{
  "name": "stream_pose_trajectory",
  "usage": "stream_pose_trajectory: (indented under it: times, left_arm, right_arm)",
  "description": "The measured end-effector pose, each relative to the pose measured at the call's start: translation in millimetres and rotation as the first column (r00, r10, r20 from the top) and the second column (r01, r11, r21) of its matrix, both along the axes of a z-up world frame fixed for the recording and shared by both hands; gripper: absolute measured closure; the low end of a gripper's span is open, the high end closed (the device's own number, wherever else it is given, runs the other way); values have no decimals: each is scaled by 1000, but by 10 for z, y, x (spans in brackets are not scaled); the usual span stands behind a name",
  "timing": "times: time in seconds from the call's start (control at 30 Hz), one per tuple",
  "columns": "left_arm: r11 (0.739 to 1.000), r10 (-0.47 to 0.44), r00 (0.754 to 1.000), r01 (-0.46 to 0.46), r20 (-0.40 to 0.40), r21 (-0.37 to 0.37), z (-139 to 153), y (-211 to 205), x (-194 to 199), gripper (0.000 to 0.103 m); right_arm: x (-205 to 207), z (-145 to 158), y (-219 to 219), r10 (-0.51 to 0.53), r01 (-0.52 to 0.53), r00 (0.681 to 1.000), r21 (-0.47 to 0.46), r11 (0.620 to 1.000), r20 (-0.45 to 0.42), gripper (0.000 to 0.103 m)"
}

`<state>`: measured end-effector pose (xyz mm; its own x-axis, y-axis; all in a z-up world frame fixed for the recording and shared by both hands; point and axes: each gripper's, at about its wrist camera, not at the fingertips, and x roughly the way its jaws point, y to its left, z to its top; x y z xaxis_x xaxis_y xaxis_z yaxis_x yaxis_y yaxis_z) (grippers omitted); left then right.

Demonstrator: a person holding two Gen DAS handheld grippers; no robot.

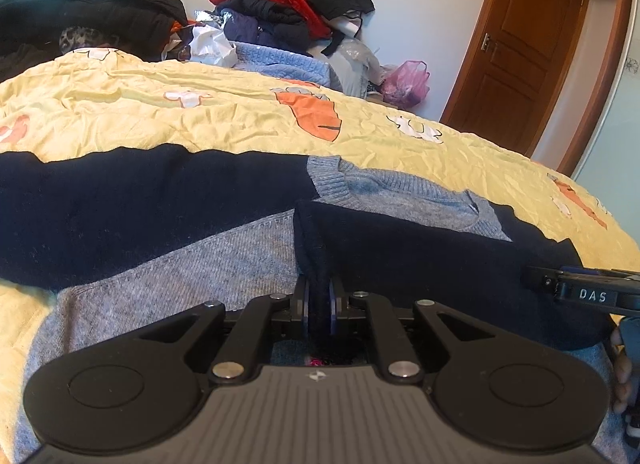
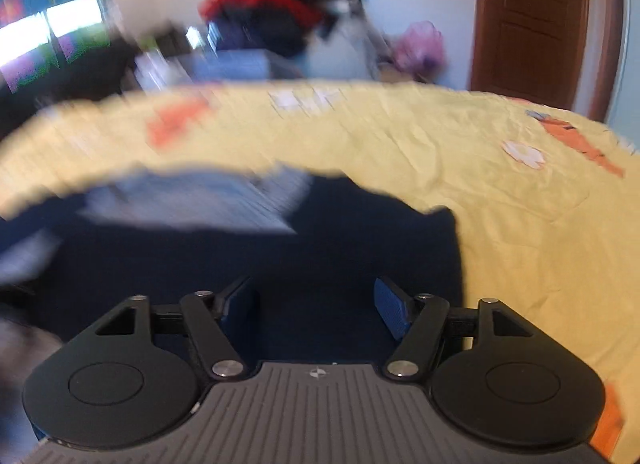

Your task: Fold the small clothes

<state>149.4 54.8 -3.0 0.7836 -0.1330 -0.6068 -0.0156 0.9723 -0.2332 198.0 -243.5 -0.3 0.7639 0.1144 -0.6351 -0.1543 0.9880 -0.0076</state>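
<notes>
Dark blue and grey, the small sweater (image 1: 224, 248) lies flat across the yellow bed cover (image 1: 224, 119), the left gripper (image 1: 319, 306) pinches its folded sleeve tight, the right gripper (image 2: 316, 306) hangs spread wide and empty, so lay the sleeve down smooth.
</notes>
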Motion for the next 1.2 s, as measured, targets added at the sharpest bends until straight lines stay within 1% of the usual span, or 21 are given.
stream_pose_trajectory:
  times: [0.13, 0.3, 0.37, 0.4, 0.43, 0.47, 0.5, 0.57, 0.6, 0.63, 0.67, 0.7, 0.77, 0.8, 0.83, 0.87, 0.9, 0.93, 1.0, 1.07, 1.2]
  left_arm:
    - [1000, 1, 1000, -1, -3, -21, -3, 1, 6, 93]
    - [1000, 3, 1000, -3, 8, -21, 13, 19, -38, 90]
    - [1000, 29, 1000, -29, 9, -11, 59, 89, -121, 78]
    - [999, 53, 998, -54, 14, 8, 99, 148, -192, 67]
    - [996, 83, 996, -84, 32, 22, 143, 239, -295, 49]
    - [993, 114, 991, -116, 63, 21, 188, 375, -421, 39]
    - [989, 146, 984, -148, 102, 7, 232, 552, -551, 25]
    - [971, 238, 958, -236, 162, -34, 315, 1005, -770, 23]
    - [954, 301, 940, -296, 161, -57, 352, 1282, -826, 23]
    - [927, 374, 916, -365, 146, -88, 375, 1587, -863, 23]
    - [887, 459, 880, -445, 120, -126, 380, 1917, -895, 23]
    - [827, 554, 829, -537, 83, -166, 363, 2257, -929, 23]
    - [667, 714, 699, -689, -19, -285, 273, 2921, -1050, 23]
    - [597, 751, 657, -717, -63, -360, 198, 3210, -1121, 23]
    - [534, 774, 625, -733, -106, -422, 126, 3454, -1178, 23]
    - [484, 782, 606, -738, -145, -470, 52, 3649, -1211, 23]
    - [454, 775, 605, -732, -179, -508, -17, 3815, -1229, 23]
    - [435, 762, 613, -724, -209, -536, -83, 3939, -1208, 23]
    - [408, 754, 607, -732, -251, -545, -164, 4078, -1133, 23]
    - [415, 744, 611, -739, -269, -530, -199, 4122, -1007, 23]
    - [450, 750, 613, -749, -249, -487, -152, 4091, -852, 24]
  right_arm:
    - [-72, -109, -31, 13, -13, 1000, 4, 1000, 27, 14]
    - [-52, -97, -27, 9, -9, 1000, 14, 1000, 20, 11]
    - [-56, -87, -21, 5, -5, 1000, 14, 1000, 20, 10]
    - [-58, -86, -24, 3, -4, 1000, 15, 1000, 20, 10]
    - [-61, -88, -18, 2, -2, 1000, 15, 1000, 20, 10]
    - [-62, -90, -18, 1, -2, 1000, 14, 1000, 21, 10]
    - [-64, -91, -19, 1, -1, 1000, 14, 1000, 21, 10]
    - [-67, -93, -26, 0, 0, 1000, 17, 1000, 22, 10]
    - [-66, -93, -30, 0, 0, 1000, 19, 1000, 22, 10]
    - [-64, -93, -30, 0, 0, 1000, 20, 1000, 22, 10]
    - [-63, -93, -31, 0, -1, 1000, 19, 1000, 22, 10]
    - [-65, -94, -33, 1, -1, 1000, 19, 1000, 22, 10]
    - [-65, -92, -38, 0, -1, 1000, 21, 1000, 22, 9]
    - [-66, -91, -37, 1, -1, 1000, 22, 1000, 22, 9]
    - [-66, -91, -39, 1, -1, 1000, 22, 1000, 23, 9]
    - [-65, -91, -41, 1, -2, 1000, 22, 1000, 22, 9]
    - [-65, -92, -40, 1, -2, 1000, 23, 1000, 22, 9]
    - [-67, -90, -39, 2, -2, 1000, 24, 1000, 22, 9]
    - [-69, -88, -37, 3, -3, 1000, 27, 1000, 21, 8]
    - [-69, -87, -35, 3, -4, 1000, 27, 1000, 21, 8]
    - [-68, -87, -34, 7, -8, 1000, 32, 999, 19, 7]
